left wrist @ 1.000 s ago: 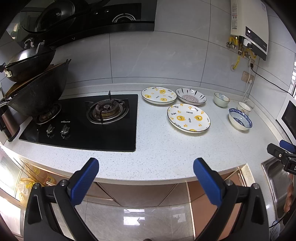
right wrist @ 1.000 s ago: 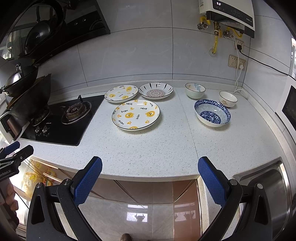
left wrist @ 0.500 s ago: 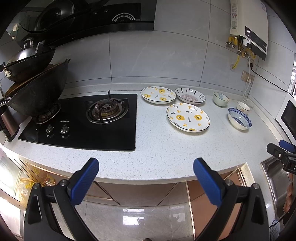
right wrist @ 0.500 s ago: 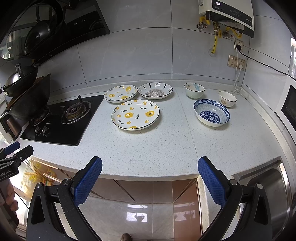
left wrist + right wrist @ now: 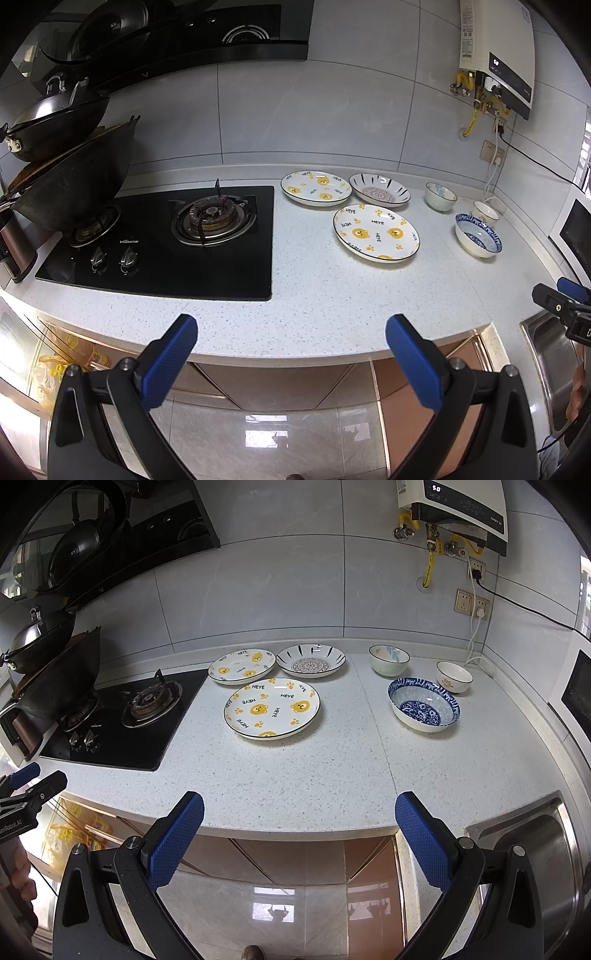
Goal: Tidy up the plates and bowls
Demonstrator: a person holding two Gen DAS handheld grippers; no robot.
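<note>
On the speckled counter [image 5: 314, 775] lie a large bear-print plate [image 5: 272, 708] [image 5: 376, 233], a smaller bear-print plate [image 5: 242, 667] [image 5: 316, 188] behind it, and a patterned deep plate [image 5: 311, 661] [image 5: 379, 190]. To their right stand a blue-patterned bowl [image 5: 423, 705] [image 5: 478, 235], a white bowl with a blue leaf [image 5: 389, 660] [image 5: 440, 196] and a small white bowl [image 5: 454, 676] [image 5: 485, 211]. My left gripper [image 5: 291, 332] and right gripper [image 5: 299, 812] hang open and empty off the counter's front edge, well short of the dishes.
A black gas hob [image 5: 166, 236] fills the counter's left part, with woks [image 5: 70, 181] stacked at its far left. A steel sink [image 5: 535, 849] sits at the right end. A water heater [image 5: 454, 506] and cable hang on the tiled wall.
Both views have crept slightly closer to the counter. No dish has moved, and both grippers stay open.
</note>
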